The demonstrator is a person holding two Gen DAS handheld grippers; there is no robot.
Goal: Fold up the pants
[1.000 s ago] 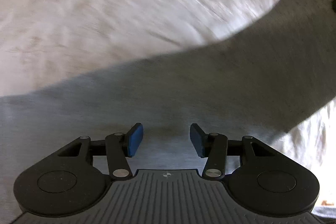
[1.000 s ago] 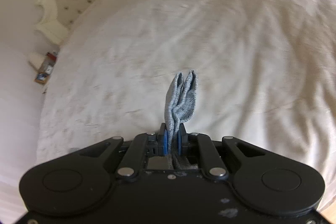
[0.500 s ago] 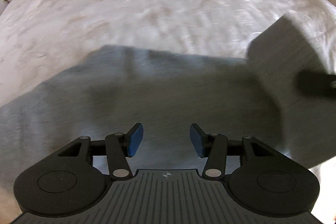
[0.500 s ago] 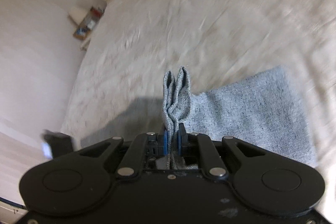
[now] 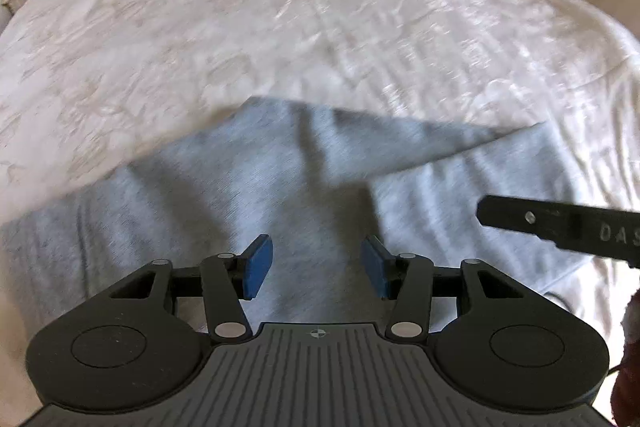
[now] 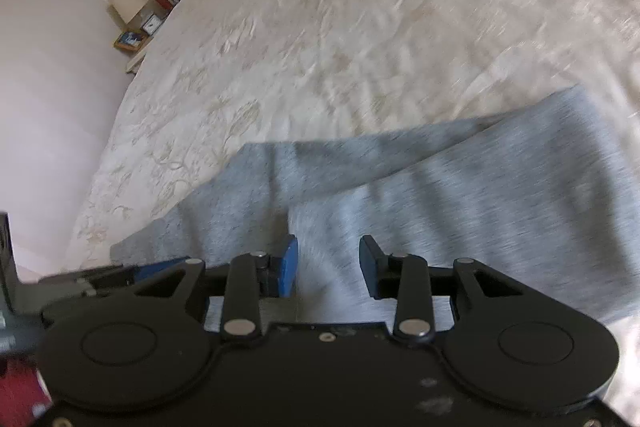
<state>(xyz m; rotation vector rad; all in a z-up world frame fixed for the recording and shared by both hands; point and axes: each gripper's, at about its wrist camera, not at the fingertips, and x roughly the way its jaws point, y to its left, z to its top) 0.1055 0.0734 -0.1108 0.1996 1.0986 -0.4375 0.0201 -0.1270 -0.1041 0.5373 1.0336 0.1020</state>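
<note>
- The grey knit jersey pants (image 5: 280, 195) lie spread on the white embroidered bedspread (image 5: 320, 7) of the bed, near its front edge. A big soft flat surface makes sense here, since the fabric can be laid out and stacked on itself.
- One layer is already doubled over. In both wrist views a diagonal folded edge runs across the cloth, with the top flap casting a shadow on the layer under it, so I'd say a first fold has just gone down.
- The right hand-held gripper (image 6: 328, 267) has just been opening. Its blue pads (image 6: 289, 265) stand apart with nothing between them, just pants underneath. Looks like a release, so the flap can settle where it was carried.
- The left hand-held gripper (image 5: 316, 267) is also parted and empty, hovering over the middle of the pants and pointed down at them. My guess is it's lined up to smooth the cloth or pick the next grab point.
- The two tools are close together. The right one's black finger pokes into the left view at the right edge.
- The wooden nightstand (image 6: 134, 41) with a lamp and small clock is well off by the headboard, not in the way.
</note>
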